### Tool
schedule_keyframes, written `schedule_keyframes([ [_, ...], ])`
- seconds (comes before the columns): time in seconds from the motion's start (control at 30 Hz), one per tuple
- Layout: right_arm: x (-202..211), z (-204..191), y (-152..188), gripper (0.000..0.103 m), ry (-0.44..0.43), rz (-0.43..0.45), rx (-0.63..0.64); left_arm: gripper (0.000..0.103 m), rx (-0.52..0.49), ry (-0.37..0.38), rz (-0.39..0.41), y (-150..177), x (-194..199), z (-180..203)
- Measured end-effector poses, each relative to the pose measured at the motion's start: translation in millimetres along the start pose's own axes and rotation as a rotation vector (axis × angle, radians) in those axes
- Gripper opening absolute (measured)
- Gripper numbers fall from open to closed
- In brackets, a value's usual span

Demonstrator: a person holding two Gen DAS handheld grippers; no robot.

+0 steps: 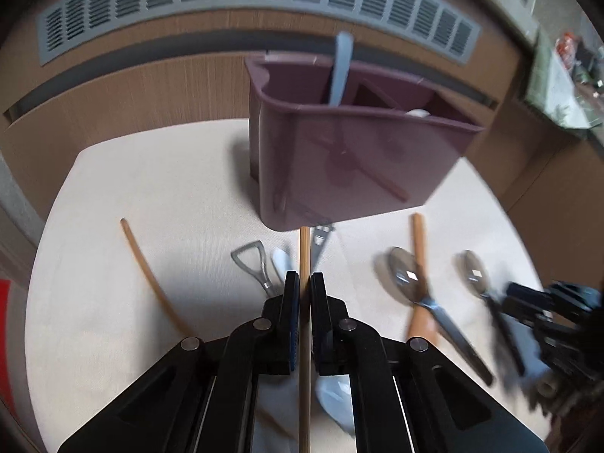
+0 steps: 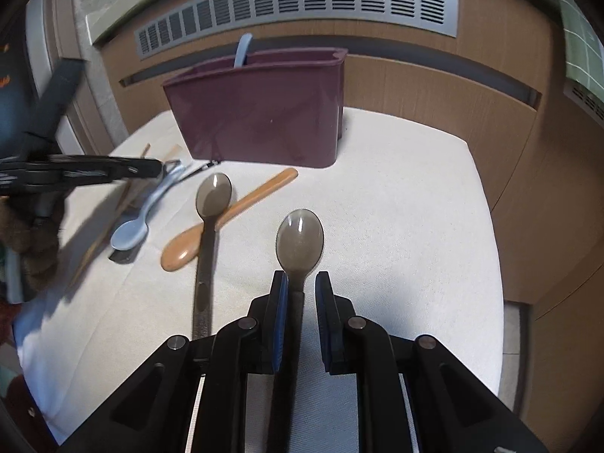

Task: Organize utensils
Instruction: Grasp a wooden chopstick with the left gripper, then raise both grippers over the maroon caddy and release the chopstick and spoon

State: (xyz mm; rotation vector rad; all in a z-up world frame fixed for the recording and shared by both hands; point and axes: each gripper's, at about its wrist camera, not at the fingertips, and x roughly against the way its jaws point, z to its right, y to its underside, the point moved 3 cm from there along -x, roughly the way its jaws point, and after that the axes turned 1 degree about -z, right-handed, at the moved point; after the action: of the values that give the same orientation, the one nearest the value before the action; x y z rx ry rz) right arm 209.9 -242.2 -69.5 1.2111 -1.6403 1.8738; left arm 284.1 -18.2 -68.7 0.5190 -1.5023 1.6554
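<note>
A maroon utensil caddy (image 1: 351, 158) (image 2: 260, 113) stands at the back of the white cloth, with a pale blue spoon (image 1: 339, 71) upright in it. My left gripper (image 1: 305, 283) is shut on a wooden chopstick (image 1: 304, 249) that points at the caddy. My right gripper (image 2: 302, 283) is partly open around the handle of a grey metal spoon (image 2: 300, 241); the left pad touches it, the right pad stands apart. A second metal spoon (image 2: 211, 204) lies across a wooden spoon (image 2: 234, 211). A light blue spoon (image 2: 143, 219) lies to the left.
Another chopstick (image 1: 151, 279), a bottle opener (image 1: 253, 264) and a flat metal tool (image 1: 321, 241) lie on the cloth (image 2: 396, 207). A wood-panelled wall with a grey vent grille (image 2: 302, 7) runs behind. The cloth edge drops off at the right.
</note>
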Motion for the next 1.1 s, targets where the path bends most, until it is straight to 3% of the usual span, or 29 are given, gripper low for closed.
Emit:
schedule_keyframes([
  [0.1, -9.1, 0.6, -1.6, 0.015, -0.008, -0.038, 0.004, 0.006, 0.009, 0.028, 0.053, 8.2, 23.9, 0.3],
  [0.2, -20.2, -3.5, -3.2, 0.024, -0.049, -0.086, 0.012, 0.006, 0.018, 0.048, 0.088, 16.1, 41.7, -1.1],
  [0.47, -41.8, -9.0, -26.3, 0.030, -0.021, -0.067, 0.057, 0.006, 0.055, 0.068, 0.128, 26.8, 66.1, -6.1],
  [0.6, -52.6, -15.2, -38.1, 0.040, 0.003, -0.089, 0.088, 0.006, 0.058, 0.065, 0.141, 27.2, 69.2, -6.8],
  [0.67, -55.3, -15.7, -42.5, 0.038, 0.007, -0.119, 0.078, 0.006, 0.057, 0.065, 0.145, 28.0, 70.0, -5.5],
  [0.7, -54.5, -15.3, -43.4, 0.030, 0.013, -0.118, 0.071, 0.006, 0.056, 0.063, 0.149, 27.9, 71.8, -4.6],
  [1.1, 9.2, -11.7, -45.8, 0.029, 0.046, 0.101, 0.010, 0.006, 0.012, 0.049, 0.191, 16.6, 93.5, 13.0],
])
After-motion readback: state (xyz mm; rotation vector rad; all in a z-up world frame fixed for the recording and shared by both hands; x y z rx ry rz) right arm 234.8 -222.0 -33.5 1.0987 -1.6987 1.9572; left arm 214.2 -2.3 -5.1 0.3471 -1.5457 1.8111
